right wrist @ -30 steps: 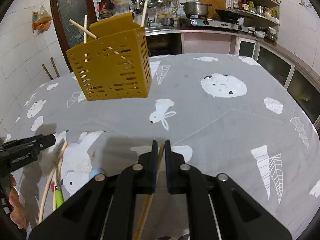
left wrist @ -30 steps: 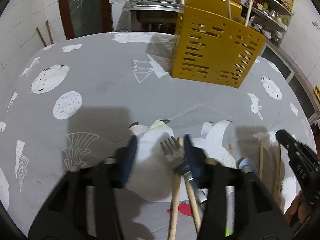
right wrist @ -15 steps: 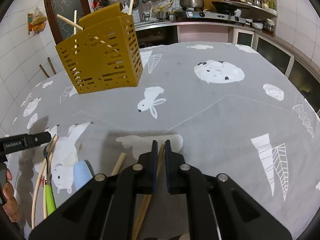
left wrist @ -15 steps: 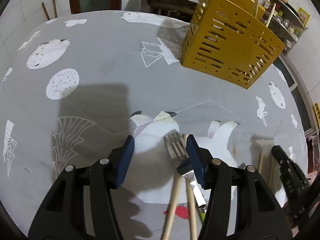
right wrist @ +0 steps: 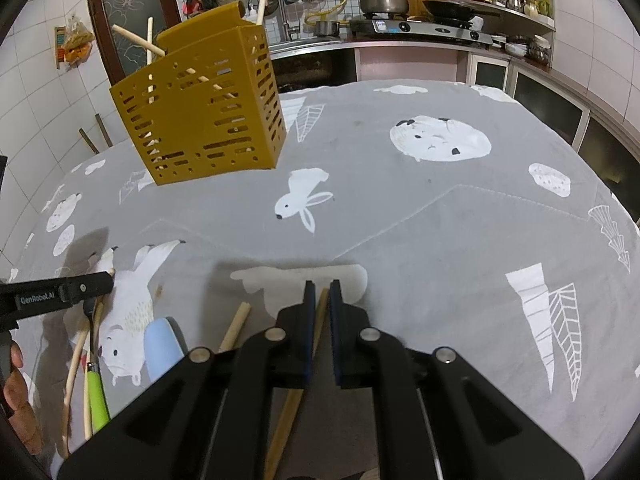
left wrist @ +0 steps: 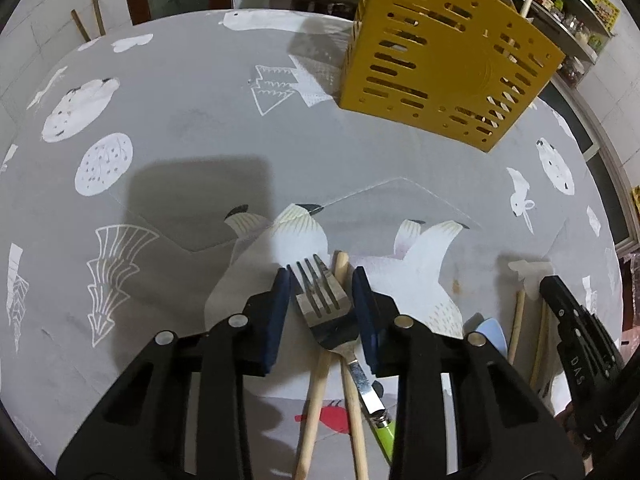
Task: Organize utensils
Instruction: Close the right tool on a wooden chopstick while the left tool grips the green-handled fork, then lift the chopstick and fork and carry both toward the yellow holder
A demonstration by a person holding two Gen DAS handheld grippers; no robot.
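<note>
A yellow slotted utensil basket [left wrist: 444,60] stands at the far side of the table, with a few wooden sticks in it; it also shows in the right wrist view [right wrist: 200,116]. My left gripper [left wrist: 322,280] is open, its jaws on either side of a metal fork [left wrist: 324,304] with a green handle that lies on two wooden chopsticks [left wrist: 316,392]. My right gripper [right wrist: 321,286] is shut on a wooden chopstick [right wrist: 294,400] that runs back under it.
The table wears a grey cloth [right wrist: 440,200] with white animal prints. A light blue spoon [right wrist: 160,348], another wooden stick [right wrist: 236,326] and more chopsticks [right wrist: 74,364] lie near the front. Kitchen counter and stove [right wrist: 420,28] stand behind.
My left gripper has moved over the fork and its jaws have narrowed around the fork's head. My right gripper stays shut on the chopstick and has shifted slightly.
</note>
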